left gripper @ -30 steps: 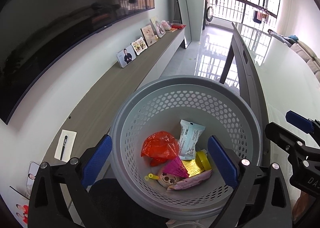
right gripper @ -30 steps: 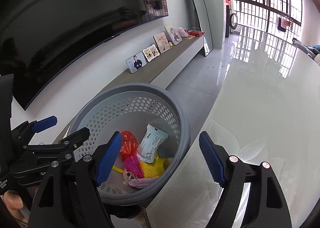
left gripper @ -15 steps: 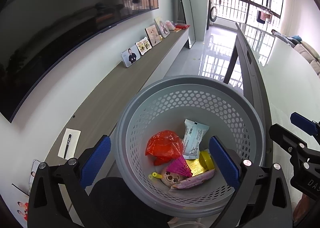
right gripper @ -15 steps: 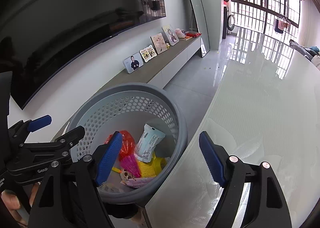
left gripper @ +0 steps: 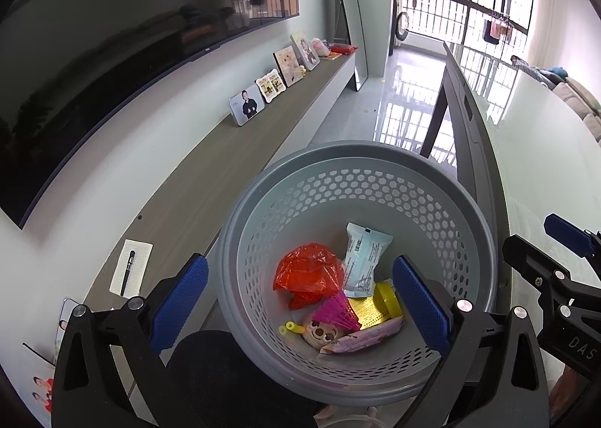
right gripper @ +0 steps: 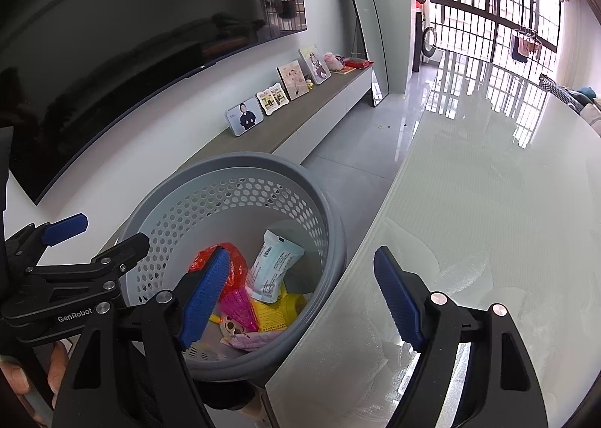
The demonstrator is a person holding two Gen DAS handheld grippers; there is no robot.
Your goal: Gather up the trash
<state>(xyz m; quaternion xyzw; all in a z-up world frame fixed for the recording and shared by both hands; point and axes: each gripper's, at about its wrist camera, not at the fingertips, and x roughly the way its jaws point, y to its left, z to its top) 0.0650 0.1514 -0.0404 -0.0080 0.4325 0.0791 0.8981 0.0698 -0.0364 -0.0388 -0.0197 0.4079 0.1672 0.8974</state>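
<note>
Standing upright, mouth up, the grey basket [left gripper: 375, 172] held a pale packet [left gripper: 362, 259] leaning lengthwise; left gripper [left gripper: 300, 304] and right gripper [right gripper: 300, 296] gaped wide, empty.

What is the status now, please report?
Left gripper and right gripper open, holding nothing, over grey basket. Red bag, white packet and other trash inside. Nothing in the way.
</note>
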